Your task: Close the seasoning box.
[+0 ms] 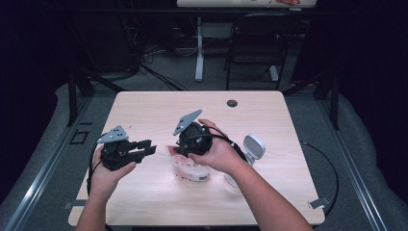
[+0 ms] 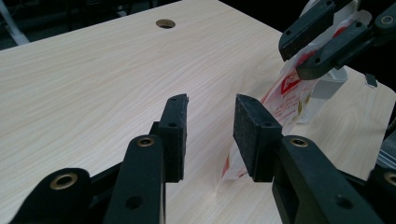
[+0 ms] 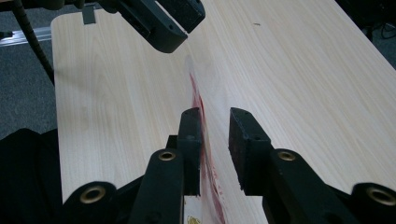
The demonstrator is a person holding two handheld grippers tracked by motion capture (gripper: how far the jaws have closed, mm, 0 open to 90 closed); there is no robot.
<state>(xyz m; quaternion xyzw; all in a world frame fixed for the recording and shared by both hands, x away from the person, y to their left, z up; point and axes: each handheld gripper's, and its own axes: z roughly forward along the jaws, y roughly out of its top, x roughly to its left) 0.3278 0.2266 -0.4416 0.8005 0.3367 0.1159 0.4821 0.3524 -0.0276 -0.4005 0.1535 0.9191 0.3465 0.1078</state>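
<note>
A white pouch with red print [image 1: 191,171] stands near the table's front middle. My right gripper [image 1: 182,150] comes down on its top from above. In the right gripper view the jaws [image 3: 215,140] are open, with the pouch's thin top edge [image 3: 196,100] running between them and lying against the left pad. My left gripper [image 1: 150,147] is held above the table to the left of the pouch and points at it. Its jaws [image 2: 210,135] are open with nothing between them. Past its right finger I see the pouch [image 2: 289,98] and the right gripper [image 2: 292,58].
A white and grey object [image 1: 253,147] stands just right of the pouch, behind the right forearm. The light wooden table [image 1: 144,110] has a cable hole [image 1: 232,103] at its far side. A black chair [image 1: 255,43] and a desk leg are beyond it.
</note>
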